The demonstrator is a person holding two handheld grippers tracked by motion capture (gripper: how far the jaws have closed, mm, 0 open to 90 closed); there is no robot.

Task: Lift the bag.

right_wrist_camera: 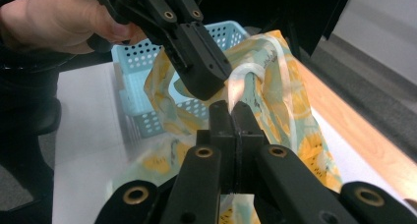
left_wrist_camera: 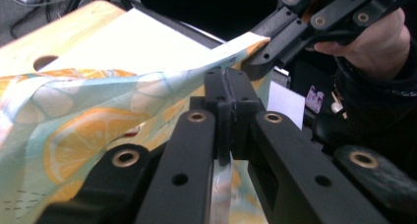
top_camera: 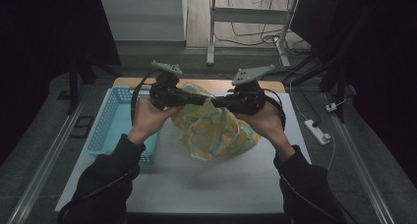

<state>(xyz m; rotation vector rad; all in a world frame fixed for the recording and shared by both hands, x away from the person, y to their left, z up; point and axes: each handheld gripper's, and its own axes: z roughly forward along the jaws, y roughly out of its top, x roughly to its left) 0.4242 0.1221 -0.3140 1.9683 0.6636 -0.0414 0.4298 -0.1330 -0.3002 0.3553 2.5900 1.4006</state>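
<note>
A thin plastic bag (top_camera: pixel 216 130) printed with orange slices hangs lifted above the white table top (top_camera: pixel 206 184), held at its upper edge by both grippers. My left gripper (top_camera: pixel 201 100) is shut on the bag's rim; in the left gripper view its jaws (left_wrist_camera: pixel 227 79) press together with the bag film (left_wrist_camera: pixel 88 130) pinched between them. My right gripper (top_camera: pixel 217 102) faces it tip to tip and is shut on the bag too. In the right gripper view its jaws (right_wrist_camera: pixel 230 111) clamp the bag (right_wrist_camera: pixel 290 101) beside a pale handle strip, with the left gripper (right_wrist_camera: pixel 206 81) just above.
A light blue perforated basket (top_camera: pixel 110 121) stands at the table's left, beside the left hand, and shows behind the bag (right_wrist_camera: pixel 142 52). A wooden strip (top_camera: pixel 275 85) runs along the table's far edge. A power strip (top_camera: pixel 318 131) and cables lie on the floor at right.
</note>
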